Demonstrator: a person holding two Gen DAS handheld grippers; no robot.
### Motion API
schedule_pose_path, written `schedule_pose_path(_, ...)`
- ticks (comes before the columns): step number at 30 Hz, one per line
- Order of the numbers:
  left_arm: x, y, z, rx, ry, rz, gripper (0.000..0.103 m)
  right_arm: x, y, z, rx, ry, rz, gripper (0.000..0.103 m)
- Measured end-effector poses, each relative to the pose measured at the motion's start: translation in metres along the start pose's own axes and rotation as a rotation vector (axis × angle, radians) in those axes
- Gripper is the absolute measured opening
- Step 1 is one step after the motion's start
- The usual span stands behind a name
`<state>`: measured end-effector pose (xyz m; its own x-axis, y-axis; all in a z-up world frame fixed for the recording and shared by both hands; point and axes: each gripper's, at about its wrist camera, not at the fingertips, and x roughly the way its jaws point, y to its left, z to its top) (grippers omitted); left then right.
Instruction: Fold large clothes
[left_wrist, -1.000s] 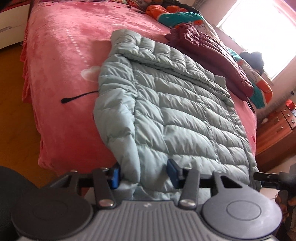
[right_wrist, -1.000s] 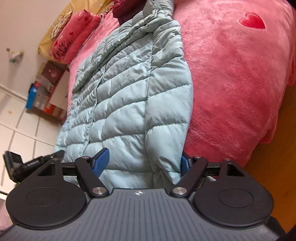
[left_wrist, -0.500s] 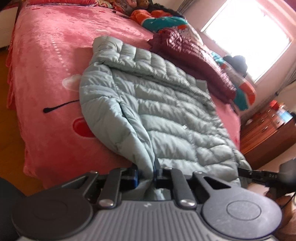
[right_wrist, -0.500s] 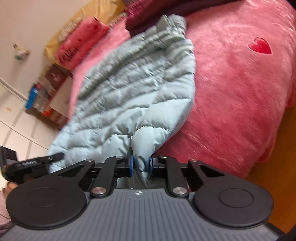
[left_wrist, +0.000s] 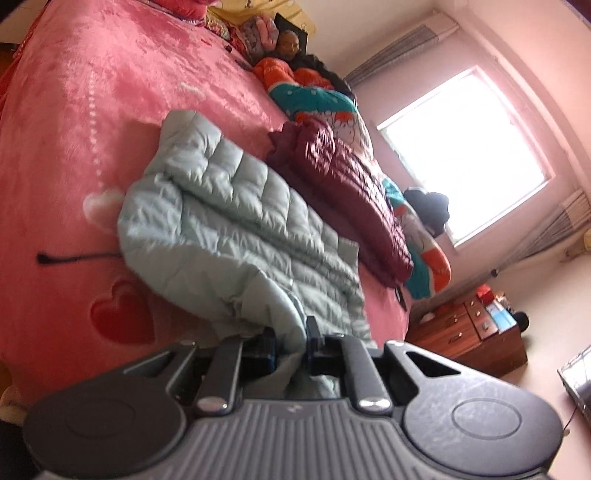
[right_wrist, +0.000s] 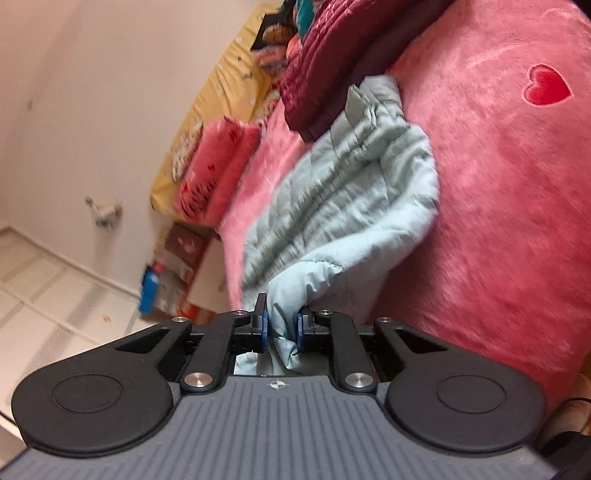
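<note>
A pale green quilted down jacket (left_wrist: 229, 229) lies on a pink plush bedspread (left_wrist: 74, 122). My left gripper (left_wrist: 290, 349) is shut on the jacket's near hem, a fold of fabric pinched between its blue pads. In the right wrist view the same jacket (right_wrist: 354, 192) stretches away across the bed, and my right gripper (right_wrist: 281, 326) is shut on its other near corner, lifted off the bedspread (right_wrist: 498, 206). Both held corners are raised and the fabric near them bunches.
A maroon quilted jacket (left_wrist: 343, 192) lies just beyond the green one, with an orange and teal blanket (left_wrist: 321, 99) behind it. A wooden drawer chest (left_wrist: 472, 332) stands past the bed's far side under a bright window (left_wrist: 465, 155). Red pillows (right_wrist: 218, 173) sit at the headboard.
Both grippers have gone from wide open around the jacket's hem to shut on it. Both have since lifted and tilted, pulling the near corners up off the bed.
</note>
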<state>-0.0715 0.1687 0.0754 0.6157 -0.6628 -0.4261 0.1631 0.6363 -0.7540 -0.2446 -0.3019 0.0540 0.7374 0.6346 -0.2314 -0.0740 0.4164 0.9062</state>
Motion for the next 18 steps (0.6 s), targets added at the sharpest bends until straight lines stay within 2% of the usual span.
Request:
schedule_pose_path(11,0.032,0.01,0.06,-0.112,-0.104,-0.049,0.01,0.035,-0.003,0.054,0.129,-0.161,0.014,0.017)
schedule_pose_path(18,0.07,0.021,0.099,-0.163,-0.167,-0.034,0.011,0.067,-0.011,0.092,0.19,-0.247,0.044,0.017)
